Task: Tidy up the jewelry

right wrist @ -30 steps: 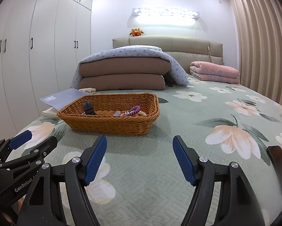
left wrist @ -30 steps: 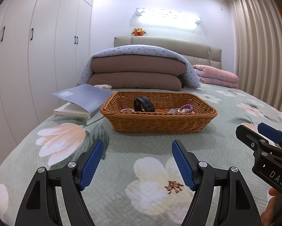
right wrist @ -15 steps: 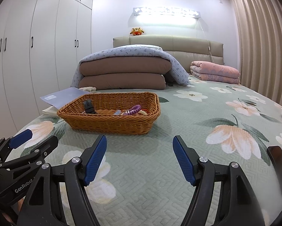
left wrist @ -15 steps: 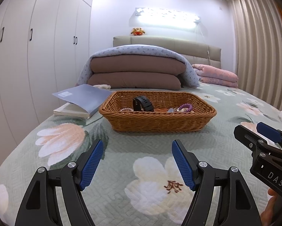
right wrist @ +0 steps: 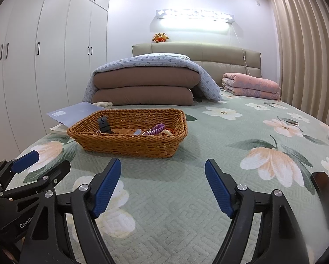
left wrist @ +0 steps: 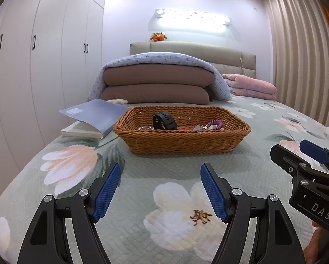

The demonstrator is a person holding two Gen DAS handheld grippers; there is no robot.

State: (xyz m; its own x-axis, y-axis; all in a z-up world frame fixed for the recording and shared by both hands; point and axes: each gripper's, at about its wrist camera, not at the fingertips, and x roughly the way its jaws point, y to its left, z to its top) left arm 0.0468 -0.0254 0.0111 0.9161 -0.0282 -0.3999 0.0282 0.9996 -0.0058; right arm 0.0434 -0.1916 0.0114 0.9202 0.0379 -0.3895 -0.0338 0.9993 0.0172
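Jewelry basket on the bed, beyond both grippers

The basket, holding a watch and purple coil bracelet, is seen well ahead of the left gripper and right gripper; both pairs of fingers are spread, the right's just widened, nothing between them.

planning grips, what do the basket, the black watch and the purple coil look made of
Basket: woven wicker or rattan-look strands, matte brown, ribbed weave visible. Black watch: likely rubbery matte strap with ridges. Purple coil: probably glossy plastic spiral cord.
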